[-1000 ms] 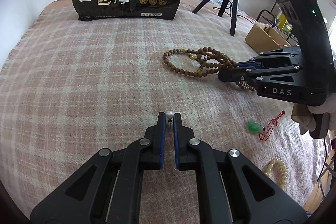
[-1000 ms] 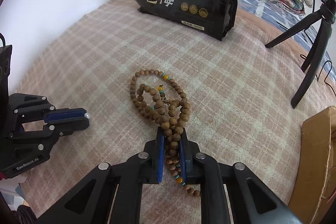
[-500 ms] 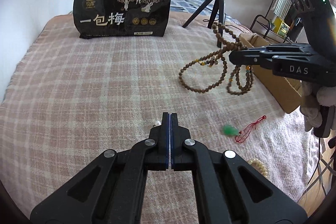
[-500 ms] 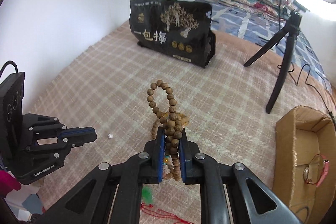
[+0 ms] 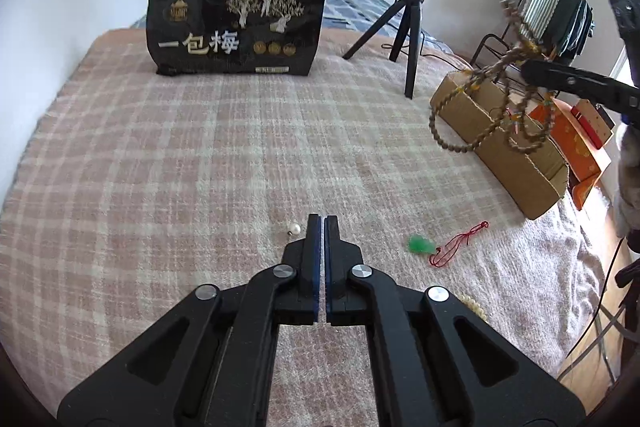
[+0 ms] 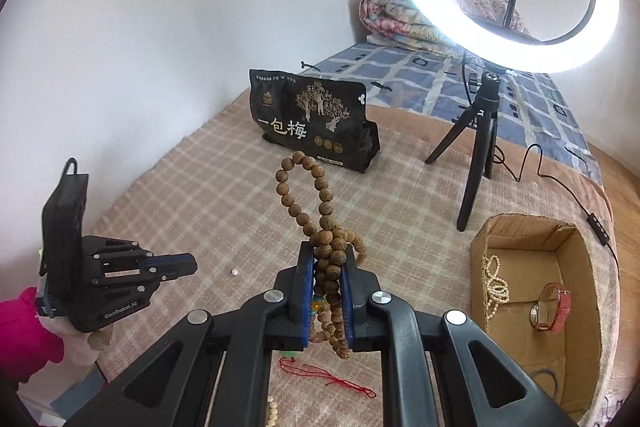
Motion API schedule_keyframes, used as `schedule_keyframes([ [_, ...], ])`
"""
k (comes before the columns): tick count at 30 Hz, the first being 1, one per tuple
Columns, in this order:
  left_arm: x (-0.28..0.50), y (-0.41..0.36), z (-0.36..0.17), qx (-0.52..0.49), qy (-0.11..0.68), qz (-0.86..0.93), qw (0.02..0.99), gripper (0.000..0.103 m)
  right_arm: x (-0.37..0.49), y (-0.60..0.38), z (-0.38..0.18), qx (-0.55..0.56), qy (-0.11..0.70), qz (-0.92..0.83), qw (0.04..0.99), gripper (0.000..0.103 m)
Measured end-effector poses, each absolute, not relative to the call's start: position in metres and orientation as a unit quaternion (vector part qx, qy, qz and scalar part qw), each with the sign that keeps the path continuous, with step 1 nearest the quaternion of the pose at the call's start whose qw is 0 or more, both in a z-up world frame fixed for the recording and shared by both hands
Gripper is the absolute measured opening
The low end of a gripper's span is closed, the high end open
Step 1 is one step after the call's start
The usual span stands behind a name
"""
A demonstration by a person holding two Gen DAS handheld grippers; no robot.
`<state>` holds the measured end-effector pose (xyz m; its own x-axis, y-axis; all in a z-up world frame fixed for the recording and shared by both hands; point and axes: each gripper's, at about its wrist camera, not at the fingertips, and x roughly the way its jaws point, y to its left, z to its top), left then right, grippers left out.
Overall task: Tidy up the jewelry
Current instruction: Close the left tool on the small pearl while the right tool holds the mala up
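One cardboard box [image 6: 532,227] is seen on the bed [image 5: 200,147], ahead and to the right of the right hand-held gripper [image 6: 324,267], which is clenched on the one wooden bead necklace [image 6: 320,195], hung in the air with its loops trailing below. The box is nearer this hand. The left hand-held gripper [image 5: 320,223] is closed on nothing; one pearl [image 5: 295,228] lies just left of its tips, one green pendant [image 5: 420,245] to its right

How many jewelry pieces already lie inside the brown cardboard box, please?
2 visible: a white pearl strand by the left wall of the brown cardboard box, a red-strapped wristwatch beside it. The near corner is hidden.
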<state>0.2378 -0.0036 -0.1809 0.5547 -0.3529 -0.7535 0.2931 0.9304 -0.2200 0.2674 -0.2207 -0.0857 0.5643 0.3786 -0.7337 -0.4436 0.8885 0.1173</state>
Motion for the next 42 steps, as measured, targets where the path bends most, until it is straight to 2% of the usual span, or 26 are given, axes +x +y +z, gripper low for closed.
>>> schedule_keyframes([
  [3, 0.242, -0.014, -0.193, -0.008, 0.442, -0.181, 0.878, 0.011, 0.259, -0.228, -0.082, -0.039, 0.404, 0.229, 0.885, 0.01],
  [5, 0.246, -0.021, -0.203, 0.007, 0.45, -0.172, 0.876, 0.029, 0.254, -0.233, -0.081, -0.04, 0.404, 0.225, 0.886, 0.01],
  [6, 0.248, -0.023, -0.206, 0.009, 0.452, -0.171, 0.876, 0.03, 0.251, -0.236, -0.081, -0.04, 0.404, 0.224, 0.886, 0.01],
  [11, 0.259, -0.026, -0.22, 0.018, 0.453, -0.152, 0.878, 0.028, 0.242, -0.25, -0.077, -0.032, 0.403, 0.216, 0.889, 0.01],
  [12, 0.261, -0.026, -0.222, 0.017, 0.453, -0.151, 0.878, 0.024, 0.24, -0.252, -0.076, -0.032, 0.403, 0.215, 0.889, 0.01],
  [14, 0.263, -0.026, -0.228, 0.024, 0.458, -0.144, 0.877, 0.005, 0.237, -0.257, -0.074, -0.032, 0.402, 0.211, 0.89, 0.01],
  [19, 0.263, -0.02, -0.232, 0.015, 0.458, -0.142, 0.877, 0.003, 0.232, -0.271, -0.07, -0.024, 0.398, 0.2, 0.895, 0.01],
  [20, 0.261, -0.019, -0.229, 0.014, 0.455, -0.141, 0.879, 0.0, 0.231, -0.274, -0.069, -0.021, 0.397, 0.198, 0.896, 0.01],
  [36, 0.244, 0.001, -0.147, 0.008, 0.39, -0.151, 0.908, 0.0, 0.208, -0.313, -0.043, -0.005, 0.371, 0.165, 0.914, 0.01],
  [42, 0.253, -0.012, -0.174, 0.007, 0.435, -0.159, 0.886, 0.001, 0.202, -0.324, -0.042, -0.001, 0.373, 0.158, 0.914, 0.01],
])
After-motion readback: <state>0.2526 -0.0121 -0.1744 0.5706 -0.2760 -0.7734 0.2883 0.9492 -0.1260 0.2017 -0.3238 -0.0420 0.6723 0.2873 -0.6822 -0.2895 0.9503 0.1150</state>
